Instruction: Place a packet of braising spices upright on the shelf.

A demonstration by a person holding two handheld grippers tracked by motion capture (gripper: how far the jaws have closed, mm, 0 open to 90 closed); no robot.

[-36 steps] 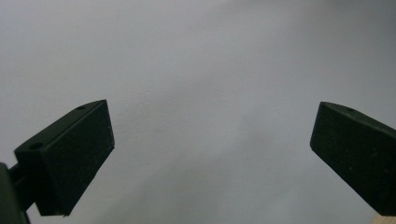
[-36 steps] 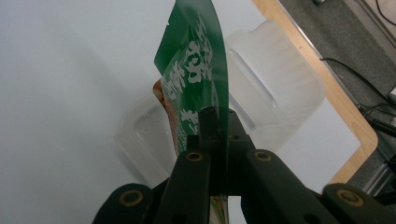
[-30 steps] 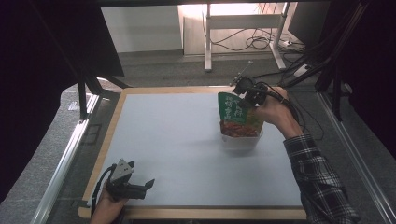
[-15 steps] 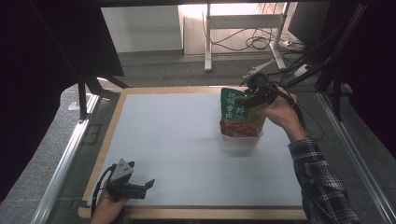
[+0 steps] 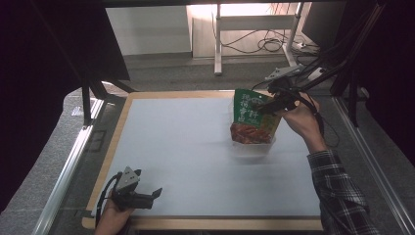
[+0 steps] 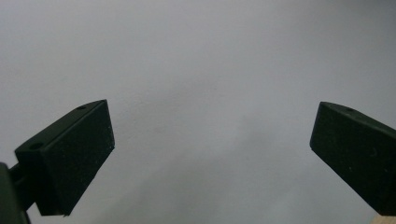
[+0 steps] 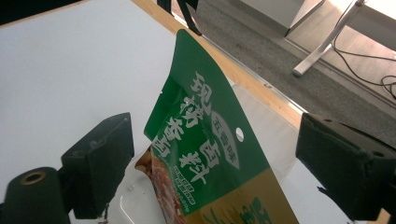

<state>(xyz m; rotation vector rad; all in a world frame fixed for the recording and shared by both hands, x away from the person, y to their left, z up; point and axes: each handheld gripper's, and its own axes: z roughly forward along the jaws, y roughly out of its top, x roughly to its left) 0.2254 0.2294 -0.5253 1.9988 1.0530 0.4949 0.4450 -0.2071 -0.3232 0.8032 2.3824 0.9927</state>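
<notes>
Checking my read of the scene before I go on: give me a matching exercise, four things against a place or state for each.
Things:
1. green seasoning packet
2. clear container
3. left gripper
4. right gripper

Places or states:
A. open at the table's near left corner, jaws over bare white surface
B. open, one jaw on each side of the packet's top
C. standing tilted with its lower end in the container
D. on the white table top, at the far right, under the packet

Pairs: 1-C, 2-D, 3-A, 4-B
</notes>
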